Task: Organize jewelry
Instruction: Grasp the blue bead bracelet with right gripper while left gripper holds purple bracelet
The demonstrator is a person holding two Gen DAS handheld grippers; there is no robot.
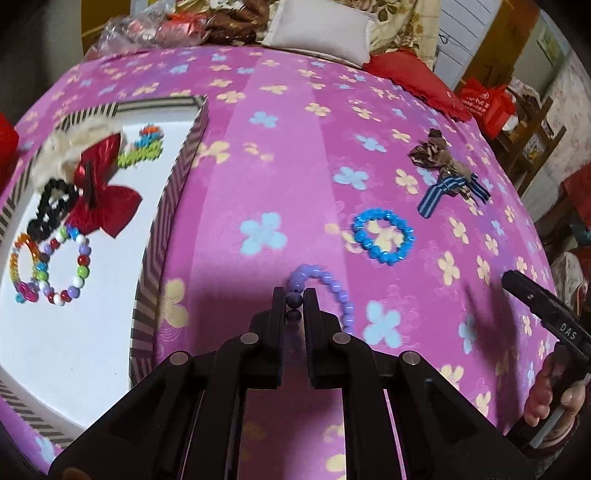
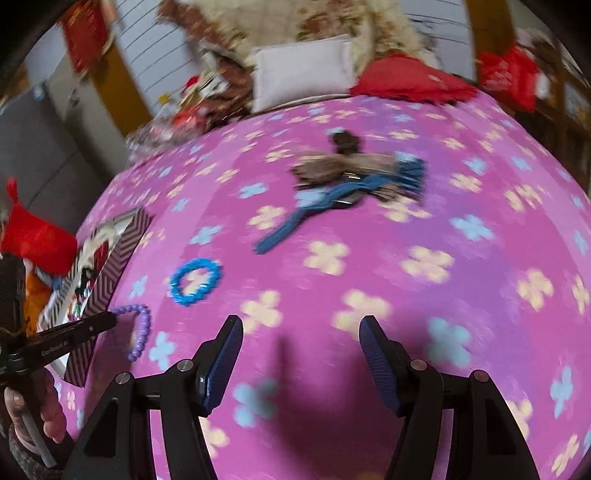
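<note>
My left gripper [image 1: 294, 301] is shut on a purple bead bracelet [image 1: 332, 288], which hangs from the fingertips just above the pink flowered cloth; it also shows in the right wrist view [image 2: 140, 328]. A striped box [image 1: 173, 192] with a white inside lies to the left and holds a red bow [image 1: 107, 203], a black bracelet [image 1: 51, 210] and multicoloured bead bracelets [image 1: 66, 266]. A blue bead bracelet [image 1: 382, 236] and a brown and blue-striped bow [image 1: 447, 173] lie on the cloth to the right. My right gripper [image 2: 301, 347] is open and empty above the cloth.
A white pillow [image 1: 321, 29], red cloth [image 1: 410, 81] and bags of clutter [image 1: 166, 26] line the far edge of the bed. A red item [image 2: 37, 236] sits by the box's far left. Wooden furniture [image 1: 532, 133] stands to the right.
</note>
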